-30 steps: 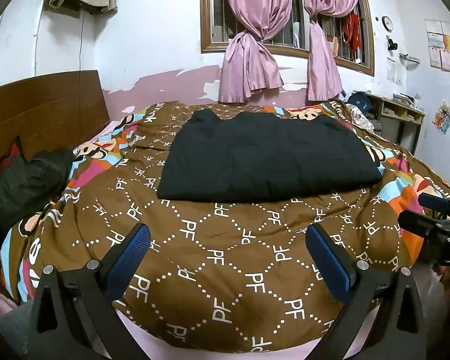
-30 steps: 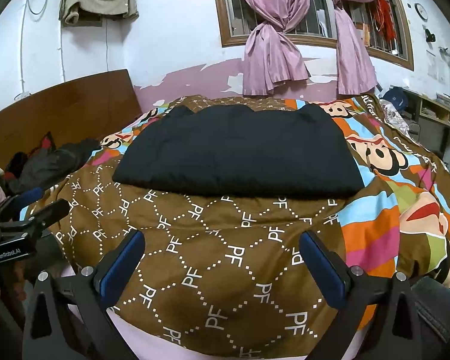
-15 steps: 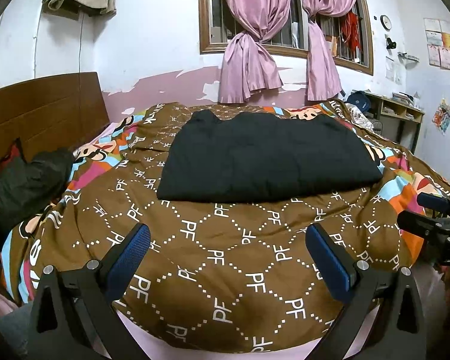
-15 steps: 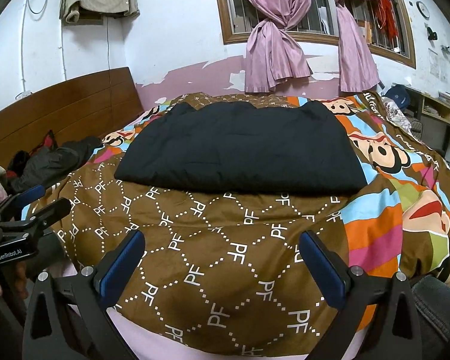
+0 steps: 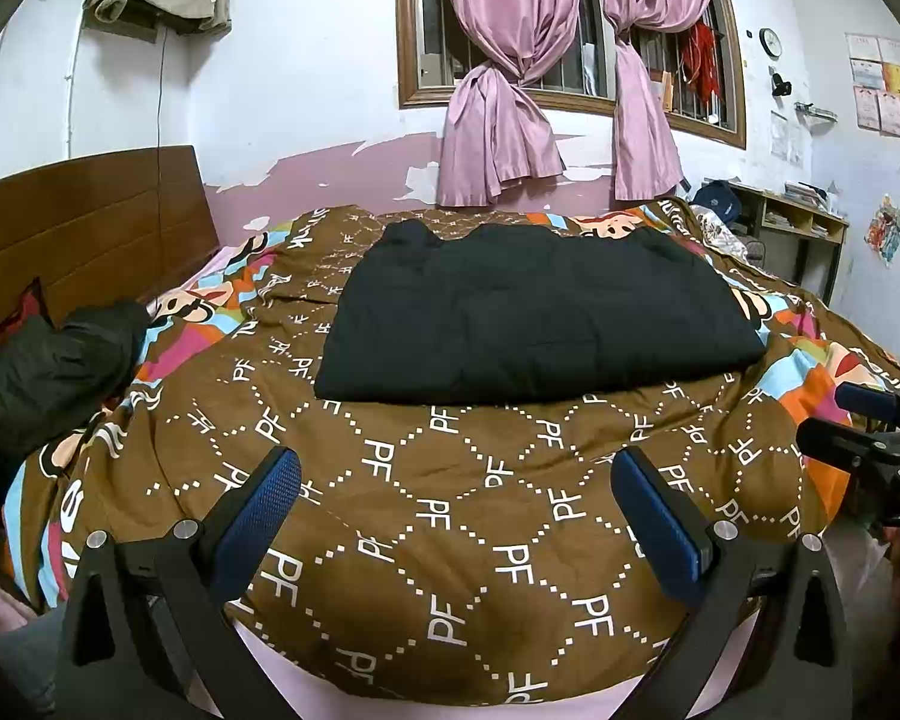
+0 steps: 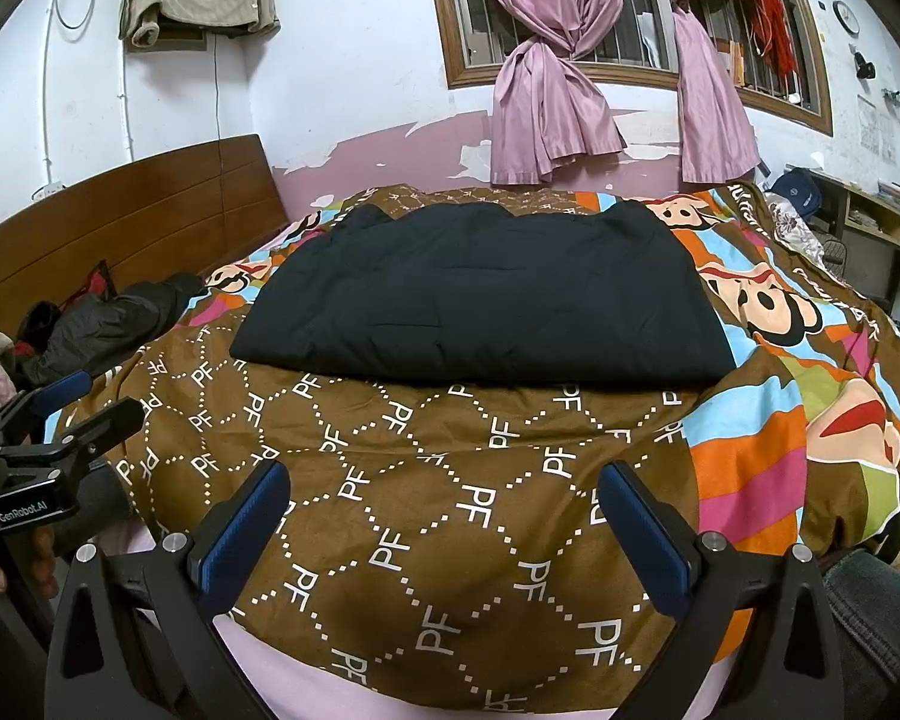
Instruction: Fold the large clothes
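Black clothing (image 5: 528, 312) lies folded into a flat rectangle on the far half of my bed, spread over the brown quilt (image 5: 450, 510) with its white letter pattern and cartoon patches. My left tongs (image 5: 456, 510) hang over the near edge of the quilt with their blue pads (image 5: 258, 510) wide apart and nothing between them, well short of the black clothing. My right tongs (image 6: 444, 516) hover the same way, pads (image 6: 645, 534) spread and empty, above the near quilt edge. From the right wrist view I can see my left tongs off to the side with a hand (image 6: 6, 564) wrapped round the grip. A dark jacket (image 5: 54, 372) is heaped by the wooden headboard (image 5: 90, 222), apart from the folded piece. Pink curtains (image 5: 504, 90) hang knotted at the window behind the bed.
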Demonstrator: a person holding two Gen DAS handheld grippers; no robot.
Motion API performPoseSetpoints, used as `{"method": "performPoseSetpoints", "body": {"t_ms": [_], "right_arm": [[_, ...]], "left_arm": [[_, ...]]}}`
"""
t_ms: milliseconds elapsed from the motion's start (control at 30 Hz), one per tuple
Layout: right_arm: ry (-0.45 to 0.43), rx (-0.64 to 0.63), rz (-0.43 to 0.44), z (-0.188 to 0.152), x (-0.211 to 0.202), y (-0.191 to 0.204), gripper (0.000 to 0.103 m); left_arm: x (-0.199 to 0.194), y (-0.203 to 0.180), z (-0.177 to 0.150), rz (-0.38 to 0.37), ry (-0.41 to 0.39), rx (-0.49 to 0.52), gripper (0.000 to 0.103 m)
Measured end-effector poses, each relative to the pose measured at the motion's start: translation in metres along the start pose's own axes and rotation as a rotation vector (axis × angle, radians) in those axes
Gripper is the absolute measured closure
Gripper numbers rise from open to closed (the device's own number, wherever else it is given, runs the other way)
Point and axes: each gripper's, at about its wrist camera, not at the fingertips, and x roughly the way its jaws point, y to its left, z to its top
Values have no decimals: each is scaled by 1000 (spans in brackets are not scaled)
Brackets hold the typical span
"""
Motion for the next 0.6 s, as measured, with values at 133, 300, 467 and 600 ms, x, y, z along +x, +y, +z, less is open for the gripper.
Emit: {"method": "performPoseSetpoints", "body": {"t_ms": [133, 300, 467, 600], "right_arm": [[0, 0, -1, 0, 0, 0, 0], [1, 1, 0, 0, 0, 0, 0], [1, 2, 2, 0, 0, 0, 0], [1, 3, 4, 0, 0, 1, 0]], "left_arm": [[0, -1, 0, 1, 0, 0, 2], [0, -1, 0, 1, 1, -1, 2], [0, -1, -1, 2, 0, 1, 2], [0, 0, -1, 0, -1, 1, 2]]}}
